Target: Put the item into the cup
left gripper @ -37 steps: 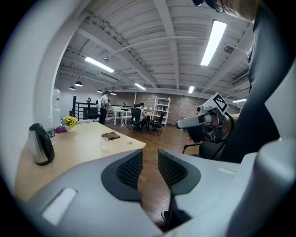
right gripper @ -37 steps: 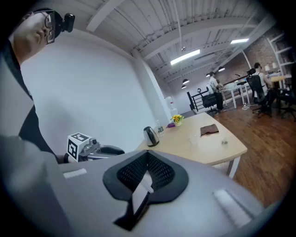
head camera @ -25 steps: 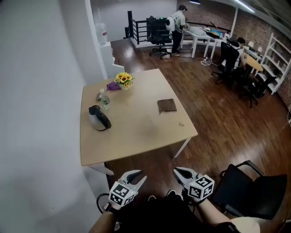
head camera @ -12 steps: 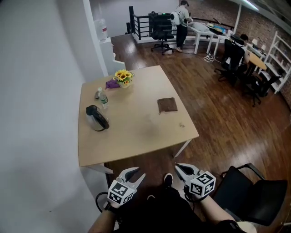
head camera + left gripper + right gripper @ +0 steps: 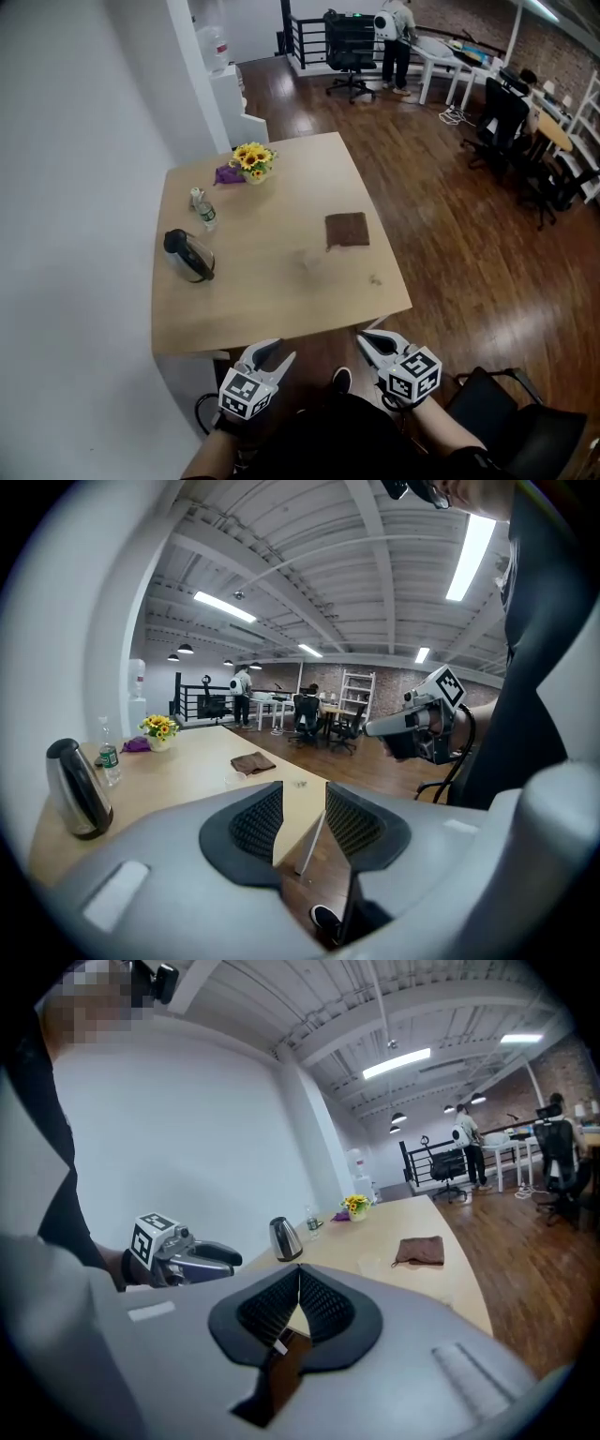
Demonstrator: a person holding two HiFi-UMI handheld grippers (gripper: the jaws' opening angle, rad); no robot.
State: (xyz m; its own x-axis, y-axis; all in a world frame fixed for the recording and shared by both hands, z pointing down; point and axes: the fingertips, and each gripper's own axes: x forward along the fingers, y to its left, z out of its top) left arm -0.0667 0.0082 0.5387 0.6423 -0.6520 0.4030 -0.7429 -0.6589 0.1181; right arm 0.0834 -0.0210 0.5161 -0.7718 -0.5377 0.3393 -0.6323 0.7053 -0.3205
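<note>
1. The left gripper [image 5: 286,348] was released. Its ribbed pads [image 5: 259,823] stood apart, and only the table's near edge showed through the gap.
2. The right gripper [image 5: 366,339] was clenched on nothing, its pads [image 5: 323,1305] meeting at the tips.
3. Both grippers were held side by side, apart from each other, just short of the near edge of the wooden table [image 5: 272,309]. Neither touched anything on it.
4. The item [image 5: 375,278], too small to make out, lay on the table straight ahead of the right gripper.
5. The clear cup [image 5: 308,262] stood ahead of the gap between the two grippers. It was a little farther off than the item and apart from it, on the left gripper's side.
6. A brown cloth [image 5: 347,229] lay beyond the cup, farther ahead of the right gripper.
7. Ahead and to the outer side of the left gripper stood a kettle [image 5: 187,255], with a bottle [image 5: 204,216] just past it.
8. Farthest from both grippers were the sunflowers [image 5: 251,161], with a purple cloth [image 5: 228,174] beside them.
</note>
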